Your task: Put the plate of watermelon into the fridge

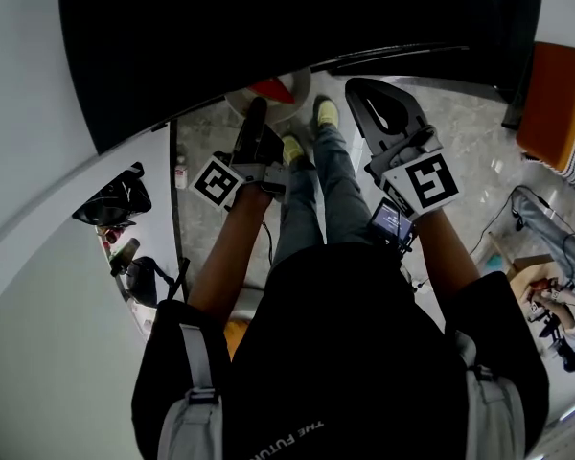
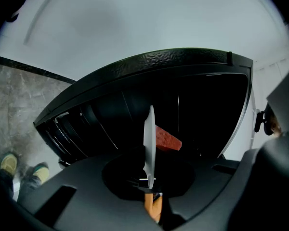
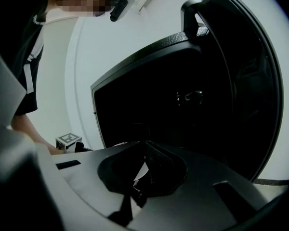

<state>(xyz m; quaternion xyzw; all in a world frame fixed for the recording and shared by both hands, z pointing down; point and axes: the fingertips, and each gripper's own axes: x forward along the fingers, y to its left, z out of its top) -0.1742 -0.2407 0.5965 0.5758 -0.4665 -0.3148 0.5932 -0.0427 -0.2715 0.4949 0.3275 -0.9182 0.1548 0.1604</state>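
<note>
A white plate (image 2: 149, 141) shows edge-on in the left gripper view, with a red piece of watermelon (image 2: 166, 139) on it. My left gripper (image 2: 150, 183) is shut on the plate's near rim. In the head view the same left gripper (image 1: 253, 115) holds the plate (image 1: 292, 92) low in front of the black fridge (image 1: 268, 27). The fridge's dark front (image 2: 135, 100) fills the space behind the plate. My right gripper (image 1: 372, 99) hovers to the right of the plate. Its jaws (image 3: 143, 170) look shut with nothing held, facing the black fridge (image 3: 192, 95).
The person's feet in yellow-green shoes (image 1: 324, 113) stand on a grey stone floor below the grippers. An orange seat (image 1: 556, 103) is at the right. A black bag (image 1: 115, 204) and a small bottle (image 1: 180, 172) lie at the left. Cables and clutter (image 1: 546, 305) cover the floor at the lower right.
</note>
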